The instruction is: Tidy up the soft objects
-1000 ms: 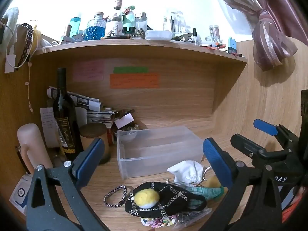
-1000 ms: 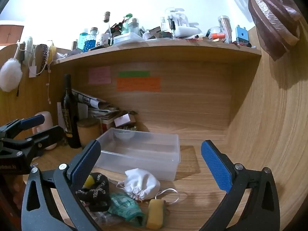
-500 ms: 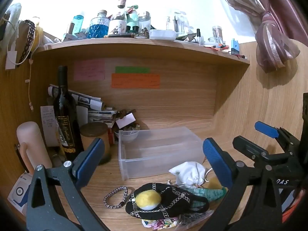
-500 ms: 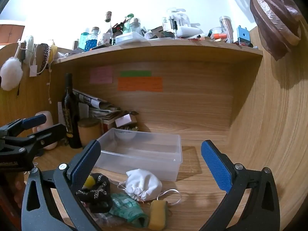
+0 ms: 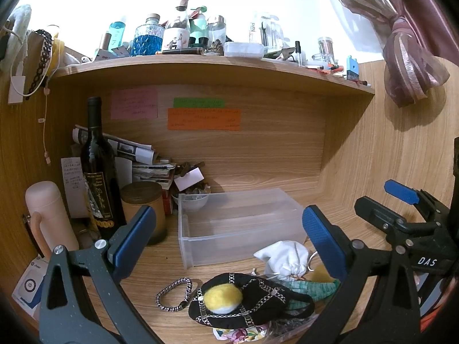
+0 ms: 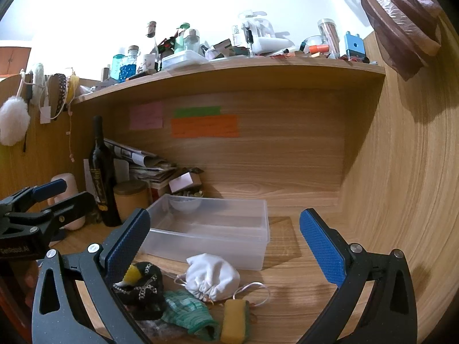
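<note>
A pile of soft things lies on the wooden desk in front of a clear plastic bin (image 5: 238,223) (image 6: 212,229): a white drawstring pouch (image 5: 284,258) (image 6: 212,276), a black patterned cloth with a yellow pompom (image 5: 243,304) (image 6: 140,286), a green knitted piece (image 5: 312,286) (image 6: 186,309), a yellow sponge (image 6: 233,319) and a braided hair band (image 5: 173,293). My left gripper (image 5: 226,240) is open above the pile, empty. My right gripper (image 6: 223,246) is open above the pouch, empty. Each gripper shows in the other's view, the right (image 5: 401,212) and the left (image 6: 43,197).
A dark wine bottle (image 5: 97,172), a round wooden-lidded jar (image 5: 143,206), a pink flask (image 5: 48,218), rolled newspapers and a small bowl (image 5: 192,200) crowd the back left. A shelf overhead carries several bottles. A wooden wall closes the right side.
Both views have shifted slightly; the grippers moved a little toward the pile and bin. Both stay open. The objects have not moved.
</note>
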A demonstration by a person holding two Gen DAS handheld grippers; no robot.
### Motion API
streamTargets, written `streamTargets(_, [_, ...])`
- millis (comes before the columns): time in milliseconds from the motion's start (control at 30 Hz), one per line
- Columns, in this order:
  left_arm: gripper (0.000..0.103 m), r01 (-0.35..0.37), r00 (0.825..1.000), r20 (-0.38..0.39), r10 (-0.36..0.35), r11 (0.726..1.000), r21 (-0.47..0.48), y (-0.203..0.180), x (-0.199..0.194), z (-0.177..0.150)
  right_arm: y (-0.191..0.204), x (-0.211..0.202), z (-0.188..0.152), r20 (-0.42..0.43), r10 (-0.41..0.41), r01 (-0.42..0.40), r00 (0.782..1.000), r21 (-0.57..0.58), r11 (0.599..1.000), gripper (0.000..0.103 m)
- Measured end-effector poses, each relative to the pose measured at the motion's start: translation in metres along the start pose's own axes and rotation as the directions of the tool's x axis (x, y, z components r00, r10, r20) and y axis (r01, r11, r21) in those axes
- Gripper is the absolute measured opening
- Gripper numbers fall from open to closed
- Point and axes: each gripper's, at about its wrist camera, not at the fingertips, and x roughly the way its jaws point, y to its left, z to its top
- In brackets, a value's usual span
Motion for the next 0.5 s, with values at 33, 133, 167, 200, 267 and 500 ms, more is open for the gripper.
streamTargets(33, [0.103, -0.002, 1.0, 0.001, 0.002, 1.0, 0.0, 0.0, 0.0004, -0.0002, -0.0004, -0.0002, 0.0002, 0.001, 0.001, -0.001, 1.0, 0.001, 1.0, 0.103])
streamTargets(133, [0.103, 0.001, 1.0, 0.0, -0.001, 1.0, -0.003, 0.0004, 0.0008, -0.0005, 0.0008, -0.0002, 0.0004, 0.0, -0.001, 0.001, 1.0, -0.002, 1.0, 0.103])
streamTargets(167, [0.103, 0.002, 1.0, -0.001, -0.002, 1.0, -0.004, 0.0006, 0.0012, -0.0006, 0.0011, -0.0002, 0.0004, 0.001, -0.001, 0.001, 1.0, -0.004, 1.0, 0.103])
streamTargets(200, [0.103, 0.002, 1.0, -0.001, -0.002, 1.0, -0.005, 0.0007, 0.0013, -0.0006, 0.0016, -0.0003, 0.0001, 0.002, -0.001, 0.001, 1.0, -0.007, 1.0, 0.103])
streamTargets(267, [0.103, 0.0, 1.0, 0.0, 0.0, 1.0, -0.009, 0.0006, 0.0015, -0.0006, 0.0025, -0.0005, 0.0001, 0.005, -0.004, 0.004, 1.0, -0.009, 1.0, 0.103])
streamTargets(500, [0.103, -0.006, 1.0, 0.001, 0.006, 1.0, -0.014, 0.0018, 0.0012, -0.0007, 0.0015, -0.0011, -0.0002, 0.006, 0.001, -0.001, 1.0, -0.003, 1.0, 0.103])
